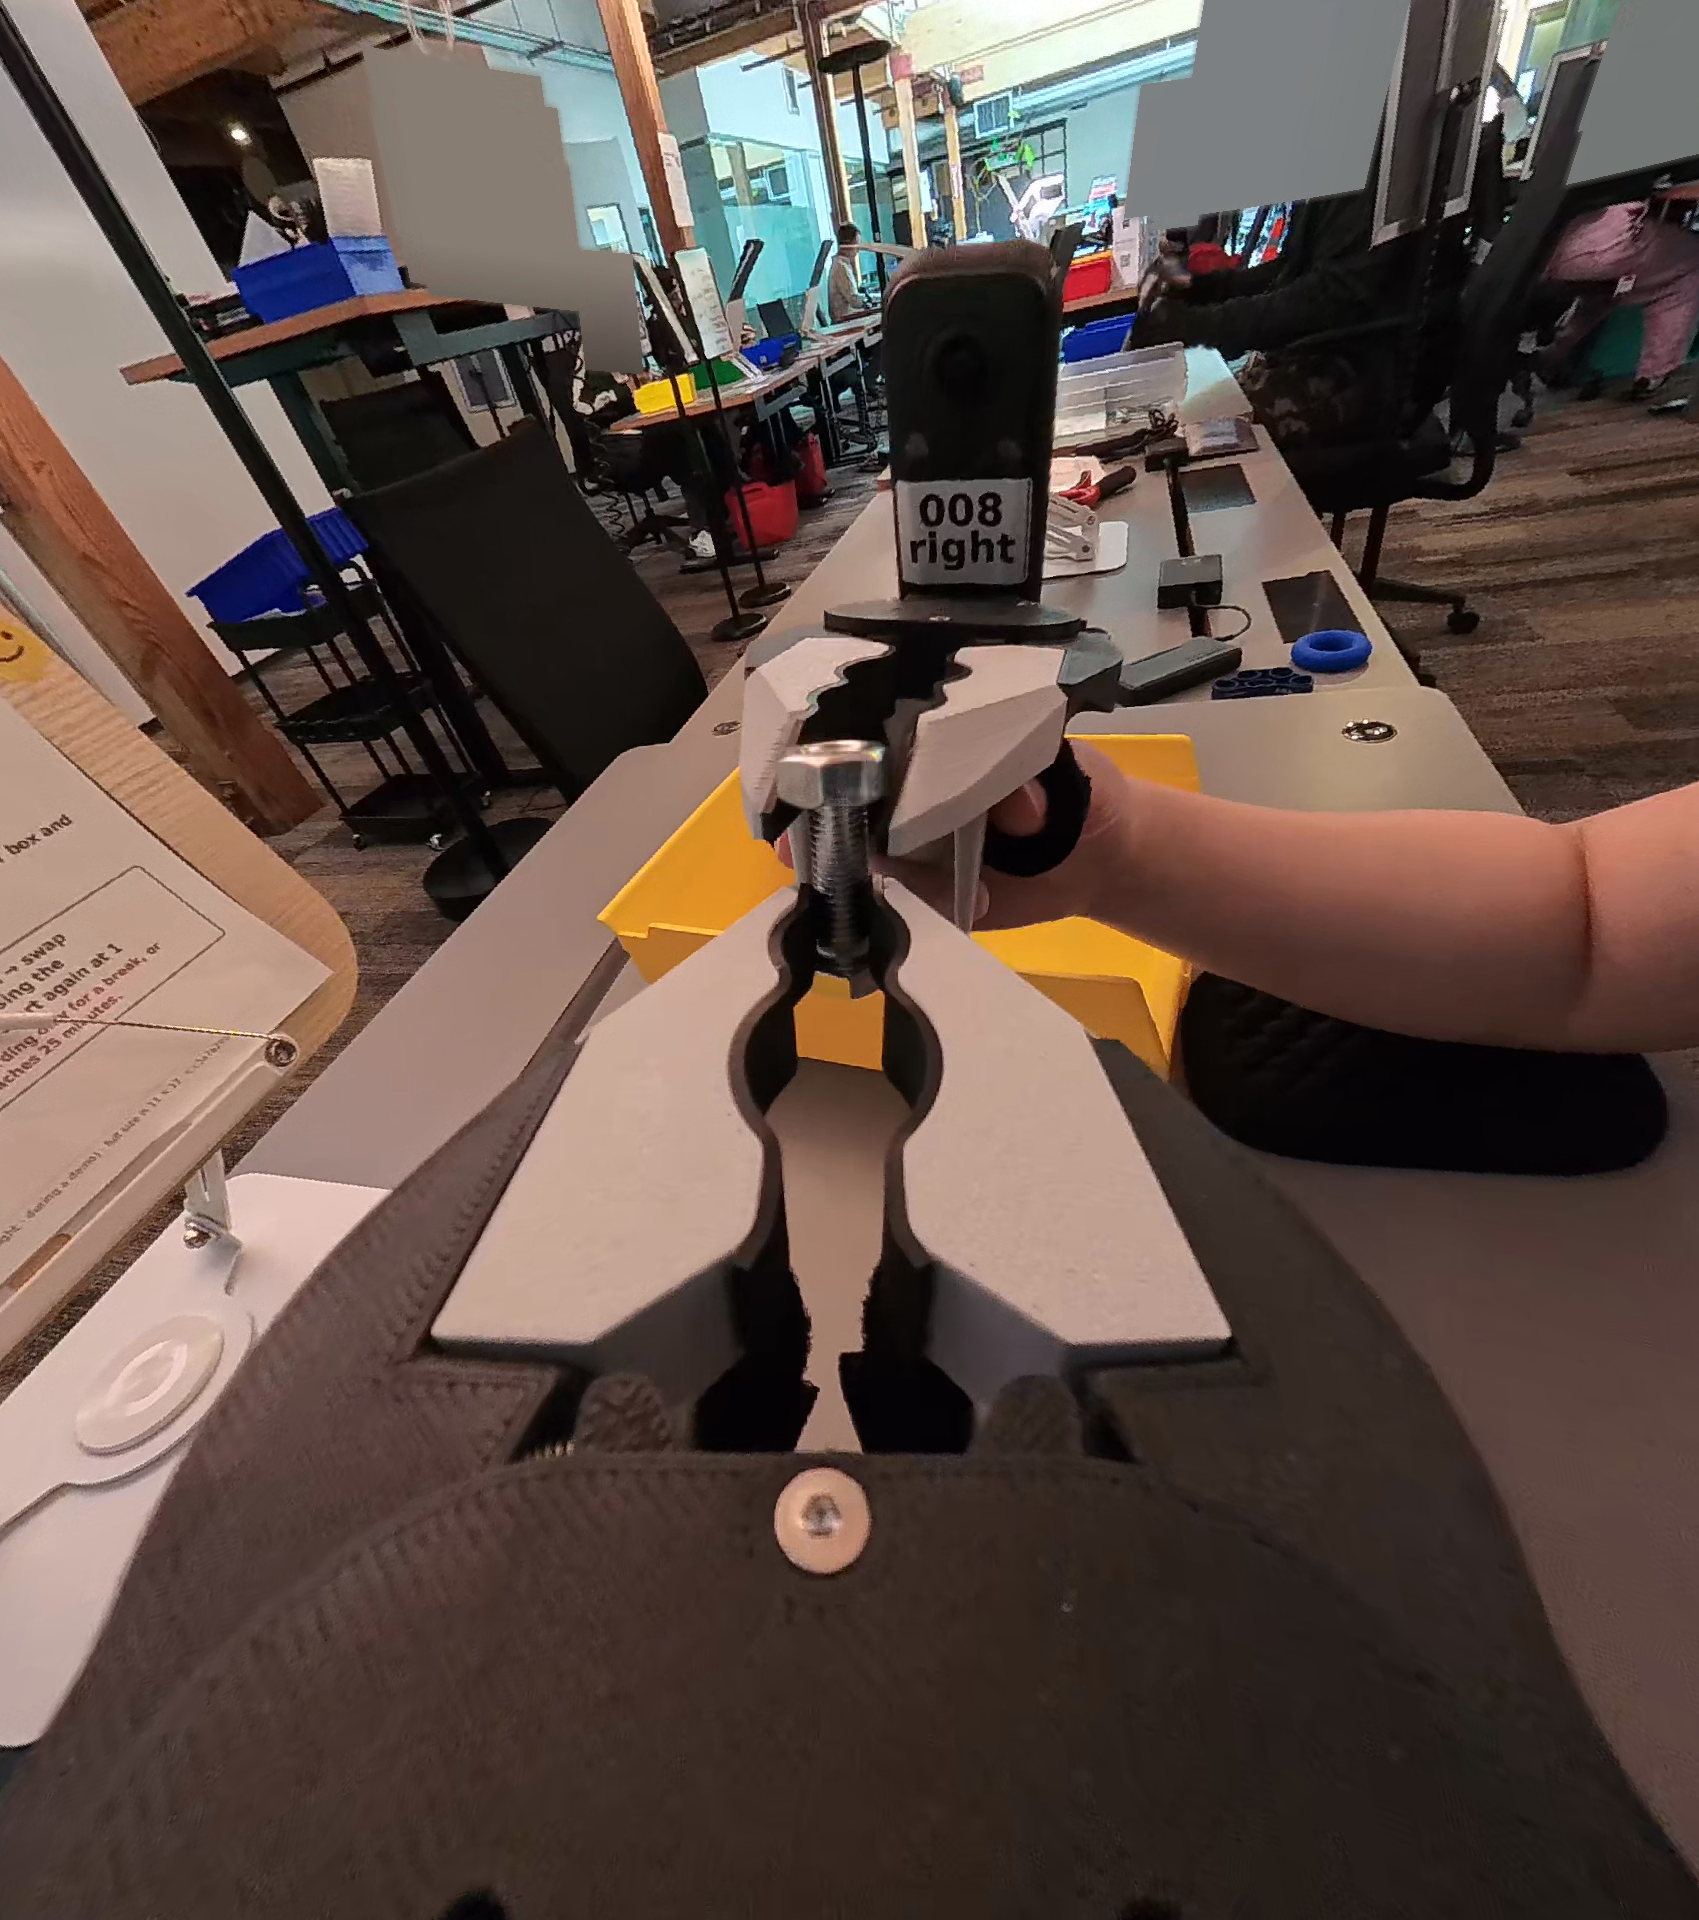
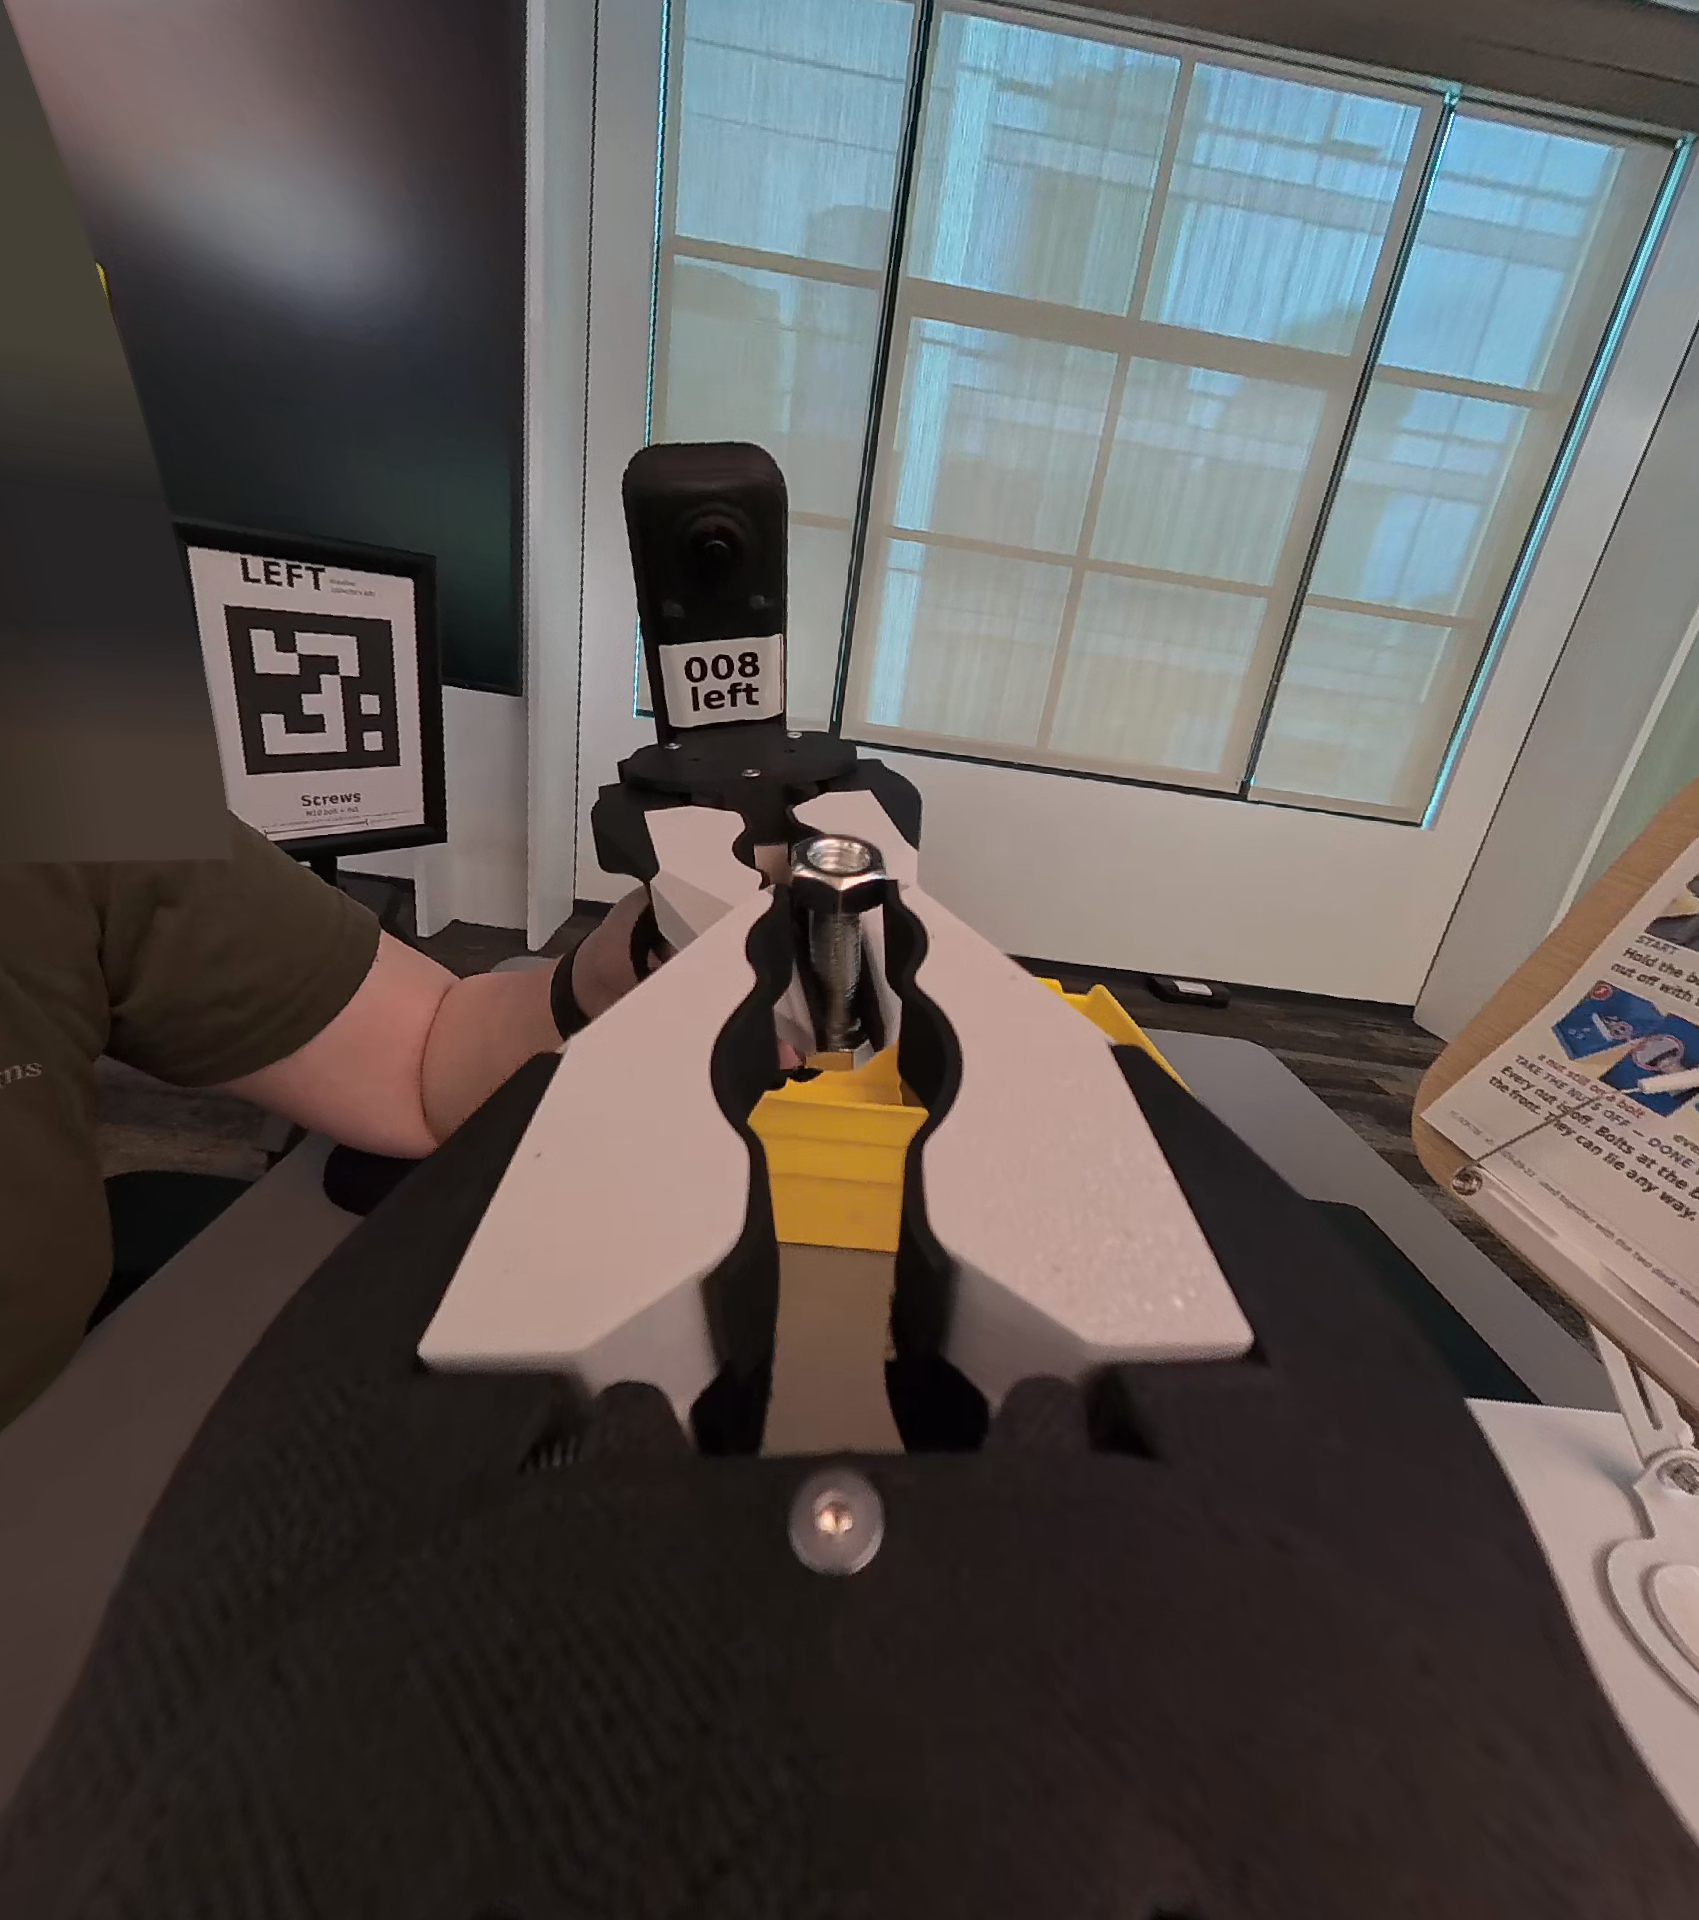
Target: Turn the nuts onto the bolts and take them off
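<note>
Pinching silver threaded steel bolt [image 1: 837, 883] by its hex head with white-fingered right gripper [image 1: 832, 826]; clamping silver hex nut [image 2: 834, 868] with left gripper [image 1: 837, 925]; running lengthwise straight between both, above yellow plastic bin [image 1: 689, 904].

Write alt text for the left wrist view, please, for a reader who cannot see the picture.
The left tool closes on the threaded end of a silver bolt, while the right tool, facing it and held by a hand, grips the nut at the far end. A yellow bin lies below on a grey table.
</note>
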Available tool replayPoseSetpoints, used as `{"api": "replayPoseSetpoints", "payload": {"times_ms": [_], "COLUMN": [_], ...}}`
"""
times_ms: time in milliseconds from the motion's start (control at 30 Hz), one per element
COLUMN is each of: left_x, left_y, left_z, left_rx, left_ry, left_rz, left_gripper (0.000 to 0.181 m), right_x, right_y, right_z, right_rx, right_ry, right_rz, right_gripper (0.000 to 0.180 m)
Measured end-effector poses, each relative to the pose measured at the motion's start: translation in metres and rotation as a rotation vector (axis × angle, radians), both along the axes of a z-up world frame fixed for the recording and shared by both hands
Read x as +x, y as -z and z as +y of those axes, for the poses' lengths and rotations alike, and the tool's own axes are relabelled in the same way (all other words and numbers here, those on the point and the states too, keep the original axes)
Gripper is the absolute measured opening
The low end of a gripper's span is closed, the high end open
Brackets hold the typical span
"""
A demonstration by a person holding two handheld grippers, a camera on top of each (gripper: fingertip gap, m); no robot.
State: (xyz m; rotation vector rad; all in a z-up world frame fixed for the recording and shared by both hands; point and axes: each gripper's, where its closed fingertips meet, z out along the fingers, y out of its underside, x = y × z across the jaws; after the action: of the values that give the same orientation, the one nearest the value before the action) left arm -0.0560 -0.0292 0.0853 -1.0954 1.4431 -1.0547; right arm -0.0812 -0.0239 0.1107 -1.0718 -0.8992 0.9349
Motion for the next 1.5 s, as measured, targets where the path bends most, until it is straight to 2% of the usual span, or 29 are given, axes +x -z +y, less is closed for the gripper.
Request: {"api": "replayPoseSetpoints", "payload": {"times_ms": [1033, 1300, 1500], "left_x": [0.002, 0.002, 0.001], "left_y": [0.008, 0.008, 0.014], "left_z": [0.003, 0.001, -0.022], "left_rx": [0.013, 0.031, 0.080], "left_ry": [-0.019, -0.004, 0.127], "left_rz": [0.043, 0.041, 0.074], "left_gripper": [0.007, 0.007, 0.007], "right_x": [0.007, 0.003, 0.001], "right_y": [-0.001, 0.002, 0.009], "right_z": [0.002, -0.003, -0.027], "right_rx": [-0.009, -0.054, -0.068], "right_ry": [0.036, -0.020, -0.155], "right_rz": [-0.028, -0.047, -0.138], "right_gripper": [0.017, 0.017, 0.016]}}
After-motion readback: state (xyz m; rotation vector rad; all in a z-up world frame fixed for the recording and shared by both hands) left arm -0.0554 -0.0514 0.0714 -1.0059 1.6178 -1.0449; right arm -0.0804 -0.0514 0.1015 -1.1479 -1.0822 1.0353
